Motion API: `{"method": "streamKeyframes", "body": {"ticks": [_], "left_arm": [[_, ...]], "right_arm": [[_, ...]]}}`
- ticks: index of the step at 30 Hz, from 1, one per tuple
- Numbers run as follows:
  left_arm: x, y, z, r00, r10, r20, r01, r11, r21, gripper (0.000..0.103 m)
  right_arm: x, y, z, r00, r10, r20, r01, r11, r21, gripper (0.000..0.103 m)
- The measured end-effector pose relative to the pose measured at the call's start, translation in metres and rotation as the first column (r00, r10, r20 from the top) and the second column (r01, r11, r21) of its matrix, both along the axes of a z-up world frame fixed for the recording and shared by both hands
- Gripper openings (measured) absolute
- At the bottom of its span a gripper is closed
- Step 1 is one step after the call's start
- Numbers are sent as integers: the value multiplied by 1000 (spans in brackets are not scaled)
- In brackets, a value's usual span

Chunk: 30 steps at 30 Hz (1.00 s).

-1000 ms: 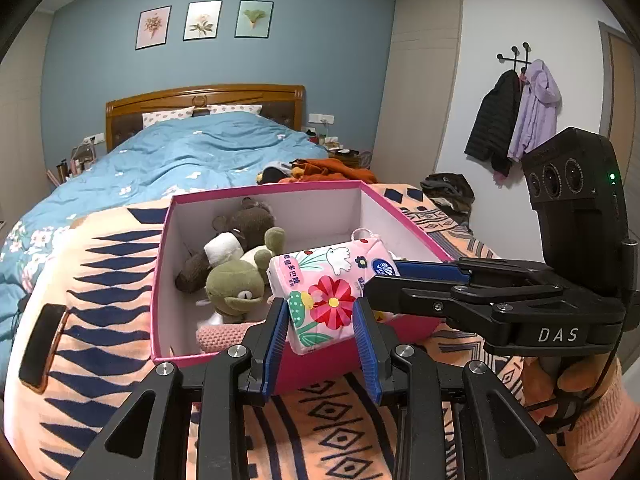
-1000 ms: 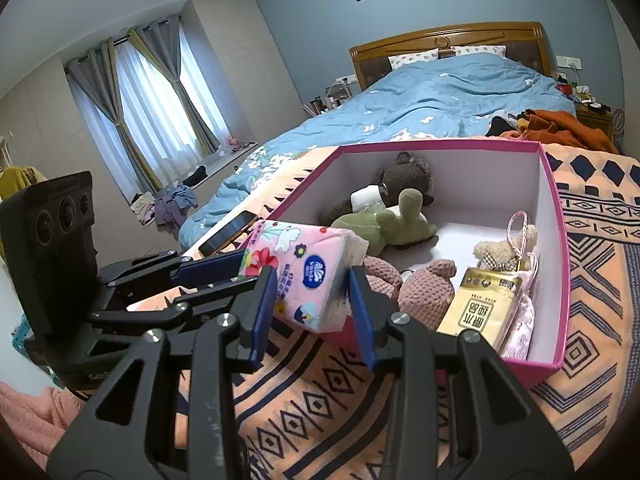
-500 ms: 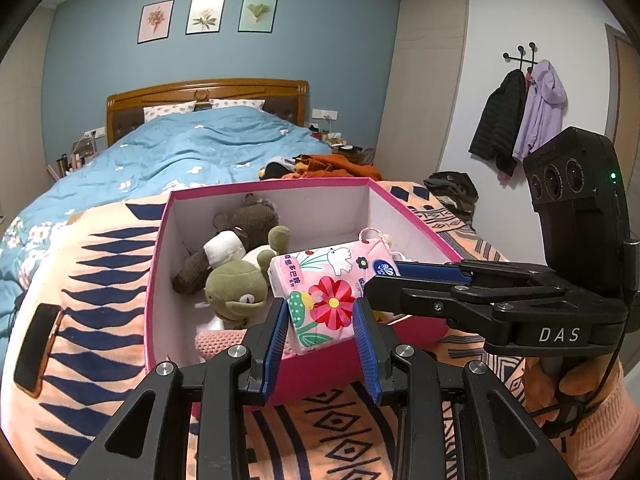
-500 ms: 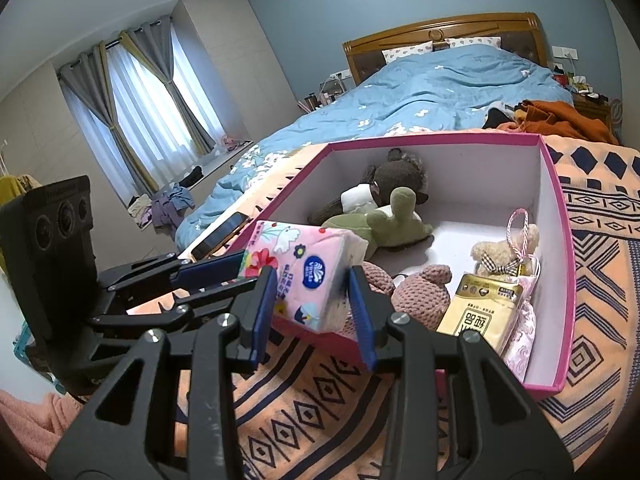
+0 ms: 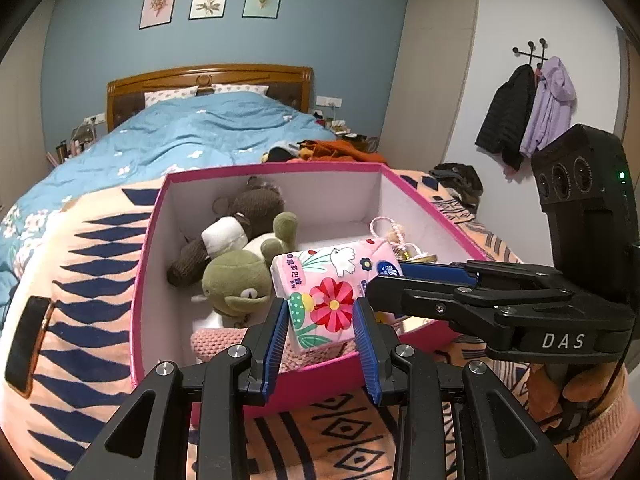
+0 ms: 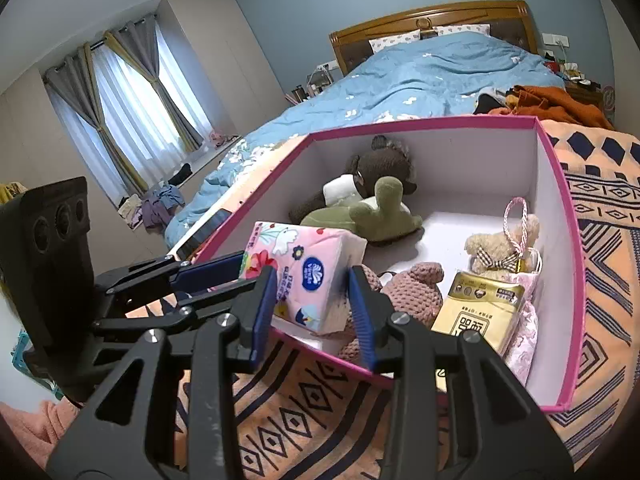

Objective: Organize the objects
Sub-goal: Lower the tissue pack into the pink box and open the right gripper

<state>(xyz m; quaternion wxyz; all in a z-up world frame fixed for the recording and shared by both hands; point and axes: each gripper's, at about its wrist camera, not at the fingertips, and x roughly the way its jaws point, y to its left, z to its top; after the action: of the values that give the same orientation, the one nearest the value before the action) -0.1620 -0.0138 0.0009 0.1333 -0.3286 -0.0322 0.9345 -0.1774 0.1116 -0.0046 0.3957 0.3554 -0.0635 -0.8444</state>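
Holding one pink tissue pack, both the left gripper and right gripper have fingers clenched on it. The pink box holds four soft toys and one gold pack.

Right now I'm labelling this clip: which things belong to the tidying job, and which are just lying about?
Job:
- tissue pack, clamped by left claw and right claw
- pink box
- plush toys and yellow pack inside

Lying about:
- phone
- coats
- orange clothes
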Motion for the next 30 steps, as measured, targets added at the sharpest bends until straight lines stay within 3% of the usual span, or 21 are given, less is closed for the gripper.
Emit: {"method": "streamKeyframes", "body": {"ticks": [8, 14, 16, 20, 22, 25, 30], "left_arm": [[-8, -2, -12, 999, 14, 33, -14, 1000, -10, 34], [5, 0, -8, 999, 35, -5, -35, 998, -42, 62], [12, -1, -6, 999, 44, -25, -45, 998, -48, 79], [33, 0, -3, 996, 56, -65, -60, 996, -59, 87], [42, 1, -5, 995, 70, -70, -75, 995, -73, 103], [58, -4, -10, 990, 116, -85, -122, 990, -76, 103], [73, -8, -23, 986, 156, -55, -160, 984, -78, 103]], "right_arm": [[-2, -4, -9, 1000, -30, 8, 29, 998, 50, 40], [7, 4, -6, 999, -48, -12, 49, 998, 51, 43], [17, 10, -1, 997, -64, -47, 66, 997, 49, 54], [41, 21, 4, 987, -96, -126, 103, 993, 49, 74], [56, 28, 4, 978, -118, -173, 131, 990, 60, 88], [75, 34, 0, 963, -157, -218, 181, 979, 91, 102], [90, 37, -22, 961, -191, -201, 219, 967, 128, 103]]}}
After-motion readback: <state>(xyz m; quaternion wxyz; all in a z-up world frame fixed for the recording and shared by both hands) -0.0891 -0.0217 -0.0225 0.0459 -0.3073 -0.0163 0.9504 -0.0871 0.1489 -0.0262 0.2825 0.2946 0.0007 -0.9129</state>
